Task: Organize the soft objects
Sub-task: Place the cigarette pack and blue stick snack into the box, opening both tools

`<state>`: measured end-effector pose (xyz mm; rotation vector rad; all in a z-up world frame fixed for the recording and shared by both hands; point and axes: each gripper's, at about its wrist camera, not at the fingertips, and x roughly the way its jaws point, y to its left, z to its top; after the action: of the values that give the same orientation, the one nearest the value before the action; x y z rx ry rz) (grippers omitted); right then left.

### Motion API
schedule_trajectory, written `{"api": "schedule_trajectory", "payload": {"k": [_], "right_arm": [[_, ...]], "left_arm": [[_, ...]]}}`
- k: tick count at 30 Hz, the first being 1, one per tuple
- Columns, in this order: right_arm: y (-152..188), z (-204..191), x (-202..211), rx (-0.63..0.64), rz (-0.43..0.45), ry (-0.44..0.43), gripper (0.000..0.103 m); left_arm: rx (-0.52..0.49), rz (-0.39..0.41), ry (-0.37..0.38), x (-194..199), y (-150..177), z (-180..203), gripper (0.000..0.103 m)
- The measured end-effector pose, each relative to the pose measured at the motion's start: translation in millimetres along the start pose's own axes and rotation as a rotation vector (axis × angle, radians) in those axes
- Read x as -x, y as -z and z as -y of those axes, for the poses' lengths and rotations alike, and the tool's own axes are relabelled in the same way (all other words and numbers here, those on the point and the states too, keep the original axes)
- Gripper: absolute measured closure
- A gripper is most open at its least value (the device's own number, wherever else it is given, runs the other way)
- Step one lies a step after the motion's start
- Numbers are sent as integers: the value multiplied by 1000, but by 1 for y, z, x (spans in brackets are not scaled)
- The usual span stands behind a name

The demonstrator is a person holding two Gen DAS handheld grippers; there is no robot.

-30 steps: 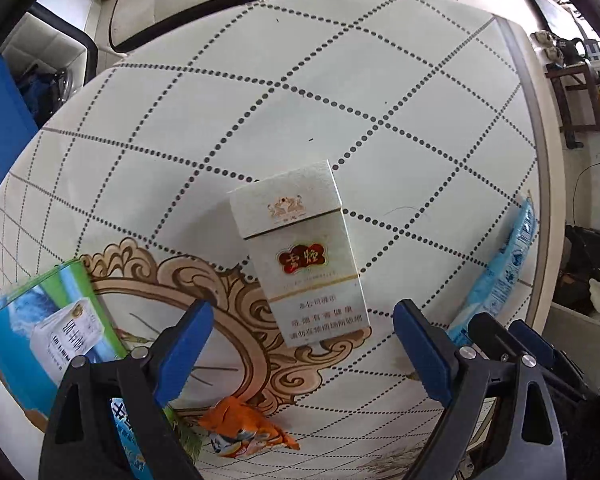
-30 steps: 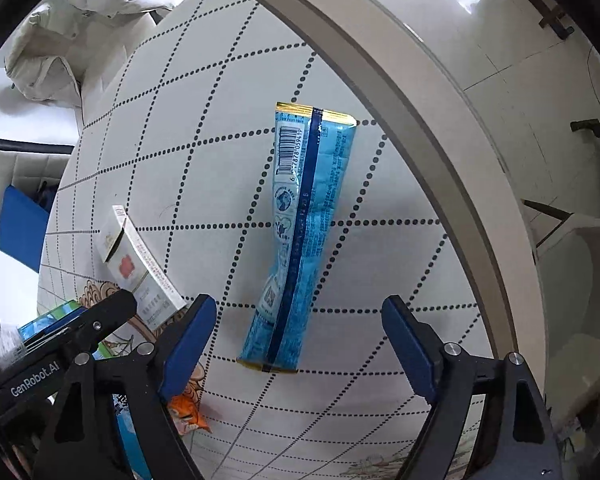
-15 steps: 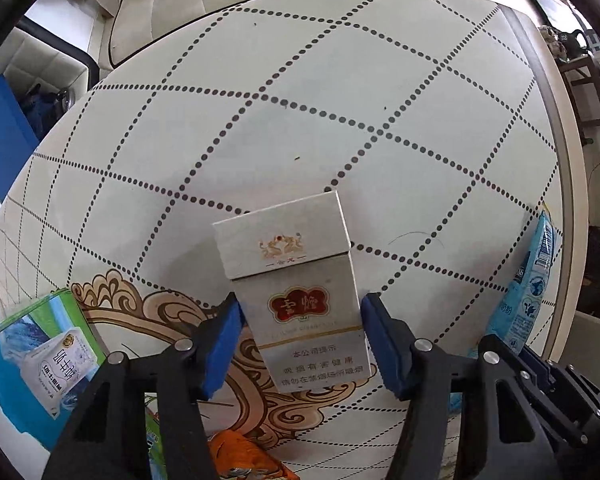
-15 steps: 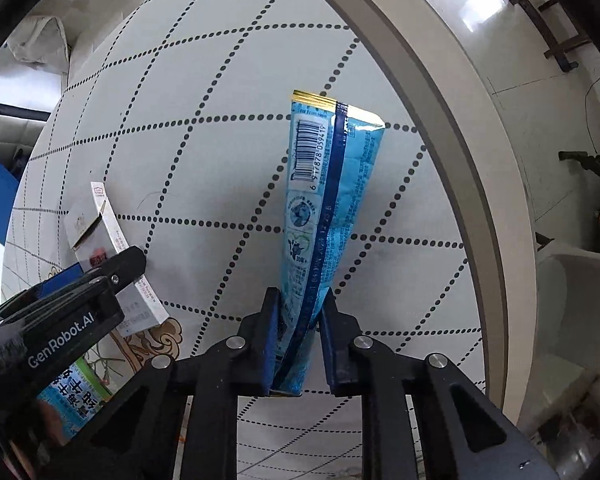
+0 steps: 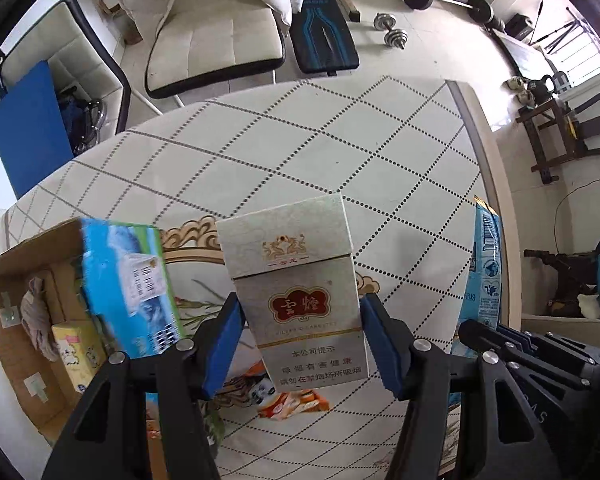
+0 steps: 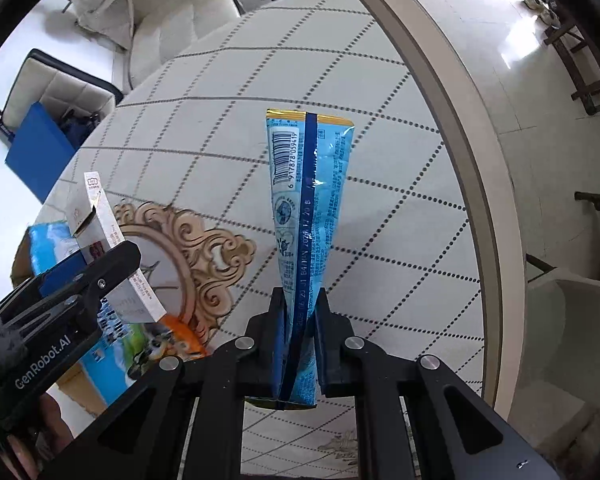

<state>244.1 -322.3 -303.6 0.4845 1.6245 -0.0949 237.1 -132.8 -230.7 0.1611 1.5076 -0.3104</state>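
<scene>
Fingers of both grippers are clamped on packages above the round table [image 5: 300, 136]. Beneath, the table's white top carries a dotted diamond pattern and a gold scroll emblem. At its left edge a cardboard box [image 5: 24, 312] stands open, with a blue and green carton [image 5: 128, 280] leaning at its rim and a yellow pack [image 5: 76, 354] inside. The right gripper [image 6: 300, 320] pinches the lower part of a long blue snack bag [image 6: 306, 200], which is lifted off the table and points away from the camera. The left gripper [image 5: 298, 334] grips a pale cigarette pack [image 5: 296, 292] by its sides, held upright. An orange wrapper [image 5: 288, 400] lies on the table below that pack.
</scene>
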Motion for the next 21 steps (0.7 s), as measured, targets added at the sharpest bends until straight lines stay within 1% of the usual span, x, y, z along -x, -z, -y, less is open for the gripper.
{"api": "schedule_trajectory", "payload": {"k": [2,5,6,9,11,13,16,18,21], "right_arm": [[17,-30,18,51,26,-25,89],[33,-70,44,133,52,-68,89],[38,-89,51,162,59,-81,89],[54,-140,66,250,69,-114,89],[64,-171,69,300,71,-119,89],[76,-202,68,345,68,-113,89],[90,-237,59,389,54,-84,89],[92,-255,44,407,37,-55,89],[90,-275,19,421,8,-2,89]], "left_arm": [[9,35,3,28,4,-19,46],[24,81,-16,59,20,-56,46],[31,89,-23,69,20,-73,46],[69,107,-34,91,37,-117,46],[91,111,-52,103,54,-147,46],[105,108,-87,106,67,-171,46],[130,93,-128,106,85,-207,46],[147,65,-147,99,93,-231,46],[147,20,-184,77,103,-254,46]]}}
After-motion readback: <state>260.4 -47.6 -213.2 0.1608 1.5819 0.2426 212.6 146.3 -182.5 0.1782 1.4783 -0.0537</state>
